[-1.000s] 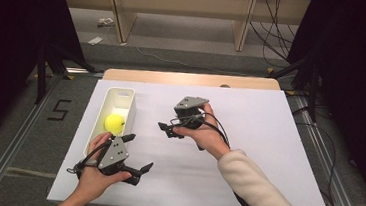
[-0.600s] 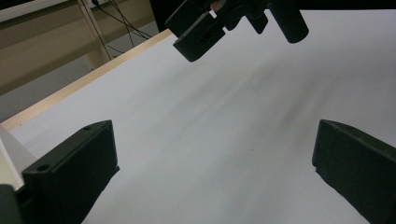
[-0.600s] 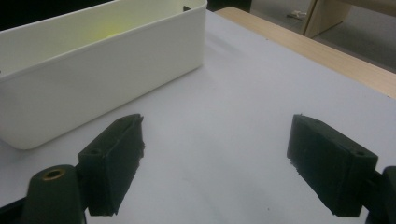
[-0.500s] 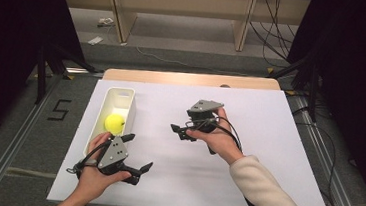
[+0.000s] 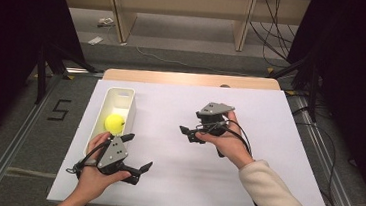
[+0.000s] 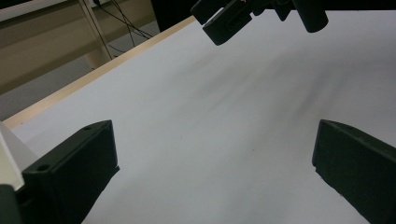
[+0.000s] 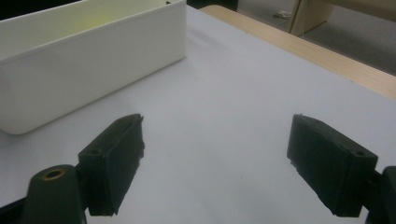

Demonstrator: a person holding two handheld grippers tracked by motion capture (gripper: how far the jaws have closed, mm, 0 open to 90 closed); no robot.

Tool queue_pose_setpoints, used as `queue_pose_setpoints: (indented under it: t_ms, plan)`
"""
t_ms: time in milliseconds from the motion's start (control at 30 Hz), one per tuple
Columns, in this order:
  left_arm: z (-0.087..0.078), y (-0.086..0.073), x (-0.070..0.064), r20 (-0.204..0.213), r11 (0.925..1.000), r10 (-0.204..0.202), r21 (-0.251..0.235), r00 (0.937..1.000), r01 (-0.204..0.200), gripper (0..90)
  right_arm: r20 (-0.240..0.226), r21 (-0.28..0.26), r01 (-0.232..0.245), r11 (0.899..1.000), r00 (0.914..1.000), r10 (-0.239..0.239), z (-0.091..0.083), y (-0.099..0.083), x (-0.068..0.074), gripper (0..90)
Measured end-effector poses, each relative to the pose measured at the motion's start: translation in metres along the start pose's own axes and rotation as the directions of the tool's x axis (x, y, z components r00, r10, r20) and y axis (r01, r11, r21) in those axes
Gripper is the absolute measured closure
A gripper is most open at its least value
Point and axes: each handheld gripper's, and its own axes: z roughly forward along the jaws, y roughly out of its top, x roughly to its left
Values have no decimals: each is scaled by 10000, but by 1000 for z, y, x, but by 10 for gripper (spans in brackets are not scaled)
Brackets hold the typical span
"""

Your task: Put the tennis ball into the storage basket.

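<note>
High view: yellow ball (image 5: 114, 122) in white bin (image 5: 119, 93), probably light, smooth, apt to roll. Best pinched across its middle; left tongs (image 5: 135, 152) and right tongs (image 5: 187, 134) both spread wide, empty.

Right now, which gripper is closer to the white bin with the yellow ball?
The left gripper, right beside the bin's near end; the right gripper hangs over mid-table, well clear.
</note>
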Motion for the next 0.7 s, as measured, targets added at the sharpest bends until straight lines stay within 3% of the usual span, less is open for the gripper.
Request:
queue_pose_setpoints:
  t_ms: [700]
  plan:
    - [0,-1,1,-22,10000,20,42,10000,-19,0,642,-56,-387,9992,9972,390,-40,-31,-18,192]
